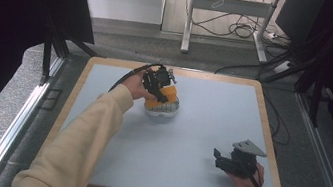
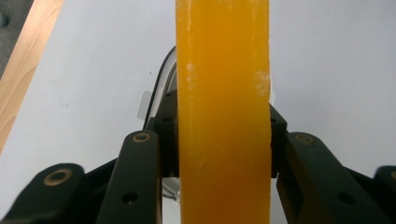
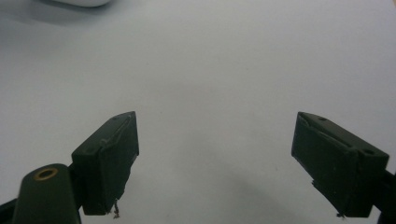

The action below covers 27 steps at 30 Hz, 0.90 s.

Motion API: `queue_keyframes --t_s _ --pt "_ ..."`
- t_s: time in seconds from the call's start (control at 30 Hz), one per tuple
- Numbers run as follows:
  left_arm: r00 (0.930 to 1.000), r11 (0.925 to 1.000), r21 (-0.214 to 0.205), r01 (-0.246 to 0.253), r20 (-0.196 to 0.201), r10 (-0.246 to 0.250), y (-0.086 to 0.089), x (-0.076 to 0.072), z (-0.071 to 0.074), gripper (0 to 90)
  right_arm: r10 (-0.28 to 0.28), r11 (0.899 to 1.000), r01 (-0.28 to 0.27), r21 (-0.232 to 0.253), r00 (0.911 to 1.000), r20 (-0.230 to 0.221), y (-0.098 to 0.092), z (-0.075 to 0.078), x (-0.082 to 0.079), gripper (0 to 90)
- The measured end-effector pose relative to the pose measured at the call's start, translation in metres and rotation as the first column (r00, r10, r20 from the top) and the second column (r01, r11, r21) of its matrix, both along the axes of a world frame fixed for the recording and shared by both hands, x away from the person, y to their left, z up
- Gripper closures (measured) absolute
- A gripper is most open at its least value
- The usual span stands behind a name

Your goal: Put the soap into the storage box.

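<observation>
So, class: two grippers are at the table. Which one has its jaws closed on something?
The left gripper: its jaws clamp an orange block. The right gripper rests near the mat's front, jaws apart with nothing between them.

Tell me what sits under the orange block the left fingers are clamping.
Under the orange block, clamped by the left gripper, sits a white-and-grey base on the table mat. How the two join is covered.

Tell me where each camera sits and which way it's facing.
High view: above the person's side, looking forward and down on the pale blue table; both sleeved forearms, left gripper, right gripper.
Left gripper view: along its jaws, clamped on the translucent orange block.
Right gripper view: along its open jaws, over bare tabletop.
High and left gripper views share the block.
</observation>
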<state>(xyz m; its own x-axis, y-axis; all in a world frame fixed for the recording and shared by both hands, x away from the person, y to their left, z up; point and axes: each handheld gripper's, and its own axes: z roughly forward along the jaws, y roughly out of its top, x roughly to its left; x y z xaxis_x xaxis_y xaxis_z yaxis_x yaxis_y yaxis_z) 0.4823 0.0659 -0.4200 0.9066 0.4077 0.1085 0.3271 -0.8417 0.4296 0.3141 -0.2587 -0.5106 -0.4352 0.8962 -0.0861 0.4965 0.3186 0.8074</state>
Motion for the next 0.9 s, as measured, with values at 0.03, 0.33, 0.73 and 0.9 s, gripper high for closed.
queue_keyframes --t_s 0.03,0.33,0.73,0.9 --pt "1.0 1.0 -0.006 0.004 -0.004 -0.004 -0.001 0.001 -0.001 61.9 0.0 1.0 0.0 -0.001 1.0 0.0 0.0 0.0 0.0 15.2" --pt "0.9966 0.9966 0.021 0.079 -0.023 -0.079 -0.008 0.01 -0.011 61.9 0.002 1.0 -0.002 0.001 1.0 -0.002 0.0 0.0 0.0 15.3" --pt "0.9939 0.9943 0.041 0.098 -0.053 -0.096 -0.009 0.018 -0.02 61.9 0.005 1.0 -0.005 -0.001 1.0 -0.004 0.0 -0.001 0.0 15.3" --pt "0.9914 0.9921 0.055 0.113 -0.073 -0.109 -0.01 0.02 -0.025 61.9 0.005 1.0 -0.005 -0.003 1.0 -0.004 0.0 -0.001 0.001 15.3"
